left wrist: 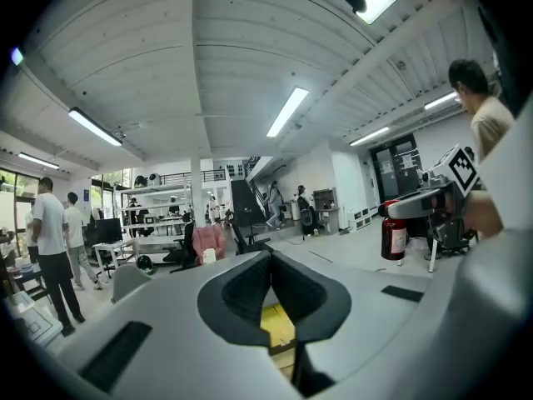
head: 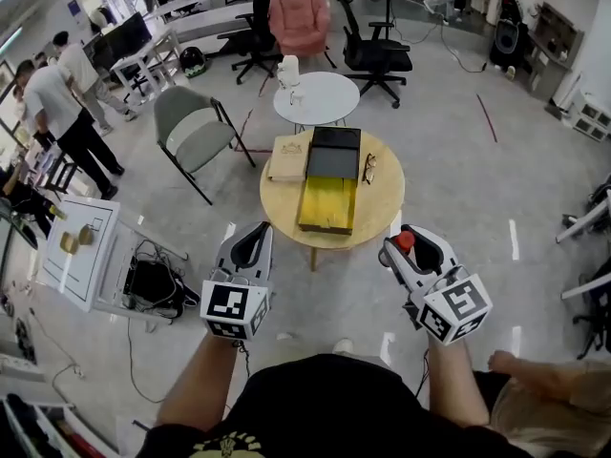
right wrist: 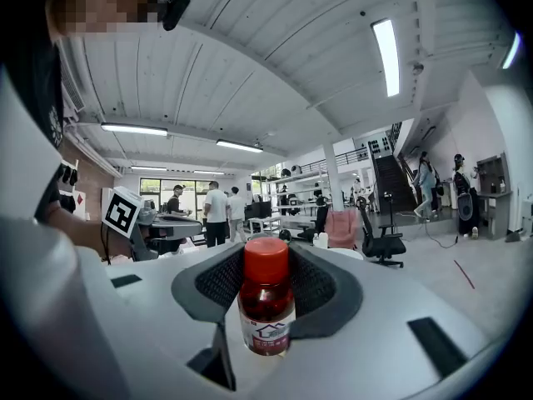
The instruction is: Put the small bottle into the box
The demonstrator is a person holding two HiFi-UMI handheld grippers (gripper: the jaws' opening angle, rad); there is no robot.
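The small bottle [right wrist: 266,300] has dark red contents, a red cap and a white label. It stands upright between the jaws of my right gripper [right wrist: 266,265], which is shut on it. In the head view that bottle [head: 405,241] shows as a red cap at the right gripper [head: 401,243], held in the air short of the round wooden table [head: 382,203]. On the table lies the open box [head: 327,198], yellow inside with a black lid part behind. My left gripper [head: 256,233] hovers near the table's front left; its jaws [left wrist: 269,261] are closed together and empty.
A flat wooden case [head: 288,157] and a pair of glasses [head: 368,168] lie beside the box. Behind stand a small white round table [head: 329,103], a grey chair [head: 191,127] and office chairs. A white cabinet [head: 81,246] is at left; people [head: 57,103] stand beyond.
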